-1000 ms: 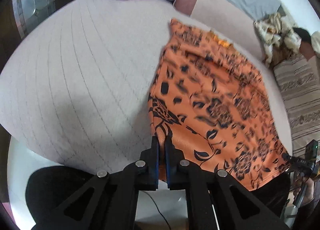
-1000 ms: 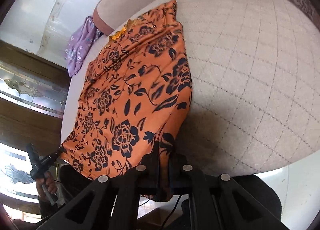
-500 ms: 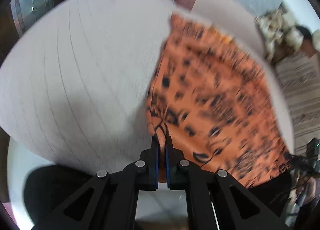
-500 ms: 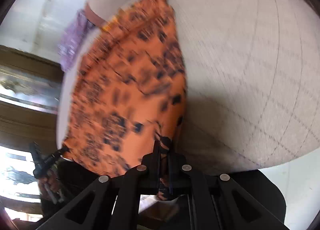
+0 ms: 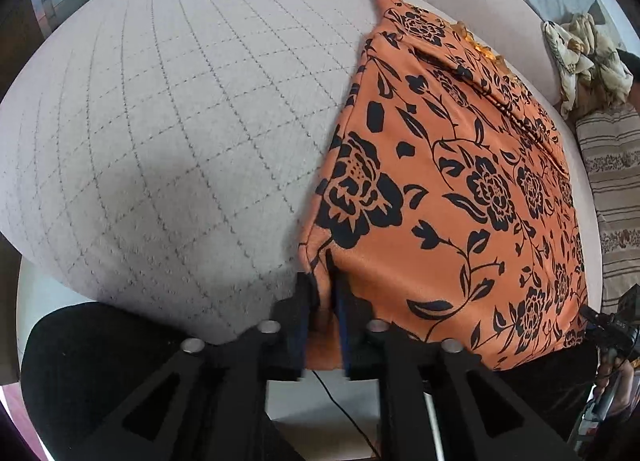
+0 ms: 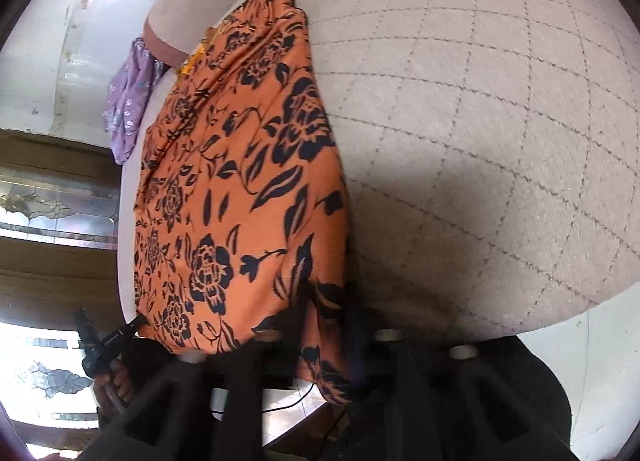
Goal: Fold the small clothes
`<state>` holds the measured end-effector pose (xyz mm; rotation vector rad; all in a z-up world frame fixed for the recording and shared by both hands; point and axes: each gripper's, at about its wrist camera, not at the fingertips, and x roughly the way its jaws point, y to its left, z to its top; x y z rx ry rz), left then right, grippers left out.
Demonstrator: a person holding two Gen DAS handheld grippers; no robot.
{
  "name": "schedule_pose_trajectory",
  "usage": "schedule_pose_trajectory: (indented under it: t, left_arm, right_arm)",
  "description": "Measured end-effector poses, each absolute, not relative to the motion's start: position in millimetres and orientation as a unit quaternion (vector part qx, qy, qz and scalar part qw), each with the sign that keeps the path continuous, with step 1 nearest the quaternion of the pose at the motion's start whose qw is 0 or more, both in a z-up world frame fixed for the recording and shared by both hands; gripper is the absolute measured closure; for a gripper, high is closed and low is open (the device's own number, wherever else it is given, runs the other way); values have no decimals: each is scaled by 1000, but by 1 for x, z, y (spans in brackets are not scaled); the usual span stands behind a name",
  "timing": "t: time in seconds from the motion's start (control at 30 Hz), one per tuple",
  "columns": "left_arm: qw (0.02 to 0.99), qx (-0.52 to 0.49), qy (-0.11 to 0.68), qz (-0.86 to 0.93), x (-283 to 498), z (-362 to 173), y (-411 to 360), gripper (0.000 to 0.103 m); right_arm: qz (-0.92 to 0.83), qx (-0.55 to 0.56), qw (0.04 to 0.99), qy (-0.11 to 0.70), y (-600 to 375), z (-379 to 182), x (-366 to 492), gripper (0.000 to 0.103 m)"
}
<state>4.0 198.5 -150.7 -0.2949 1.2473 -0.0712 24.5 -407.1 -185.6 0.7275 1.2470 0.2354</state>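
garment: orange floral cloth [image 5: 460,189], spread flat on quilted cushion [image 5: 180,133]; fills right half of left wrist view, centre-left of right wrist view; near hem hangs a bit over cushion's front edge.
left tongs: left gripper [image 5: 323,293], bottom centre of its view; jaws have just been opening, now slightly apart w/ a cloth corner between them. Pads seem to have let go of the fabric, though the gap is narrow.
right tongs: right gripper [image 6: 326,321], bottom centre of its view, blurred; jaws have just been opening, apart, w/ the other corner draped loose between them, tail hanging below.
why so: both corners taken at near edge, one per hand, prob. so the cloth could be laid flat & square on the cushion; letting go now fits that, a layer set down & ready for next fold.
fold state: looks doubled already, a fold line along its left edge in left wrist view; my read only.
containers: none in view.
nearby: purple cloth [image 6: 128,109] at upper left of right wrist view, well apart from garment; crumpled cream cloth [image 5: 580,57] upper right of left wrist view.
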Motion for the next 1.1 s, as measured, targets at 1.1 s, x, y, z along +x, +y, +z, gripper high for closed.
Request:
schedule_pose_trajectory:
  t: [1.1]
  left_arm:
    - [827, -123, 539, -99, 111, -93, 174, 98]
  right_arm:
    - [213, 410, 721, 516, -412, -158, 84, 98]
